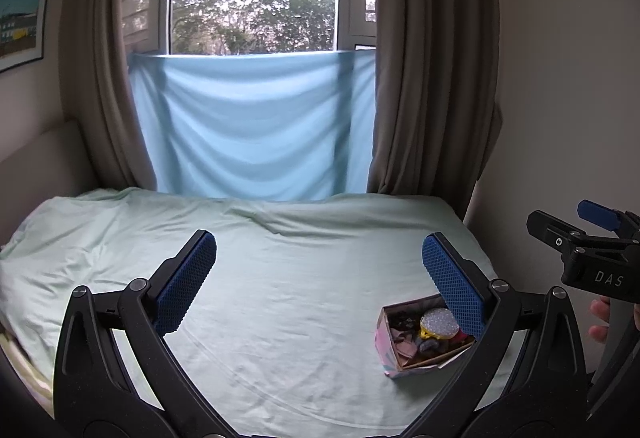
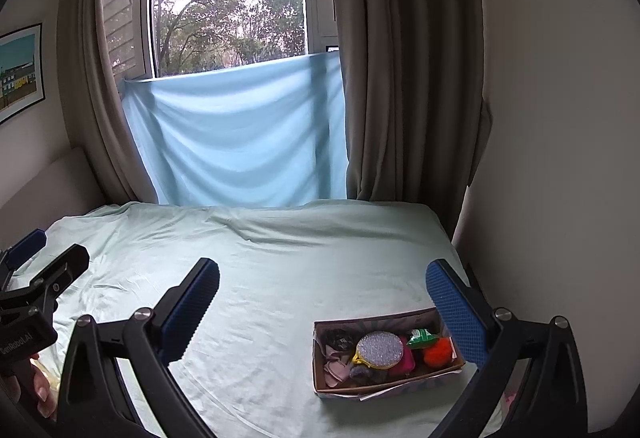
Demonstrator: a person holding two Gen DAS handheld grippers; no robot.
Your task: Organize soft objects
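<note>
Pale green bedsheet (image 2: 280,278) below; "DAS" marks the right gripper (image 2: 322,292), both it and left gripper (image 1: 319,266) spread wide, level, empty, flanking the patterned cardboard box of soft things (image 2: 384,354).

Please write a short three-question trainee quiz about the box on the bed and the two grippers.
1. True or false: the left gripper has open jaws holding nothing.
2. Where do the soft items sit? A) scattered over the bed sheet B) inside the cardboard box C) on the windowsill
3. Fill in: the fluffy ball at the box's right end is ____.

Key: 1 true; 2 B; 3 orange. The right gripper is open too.
</note>
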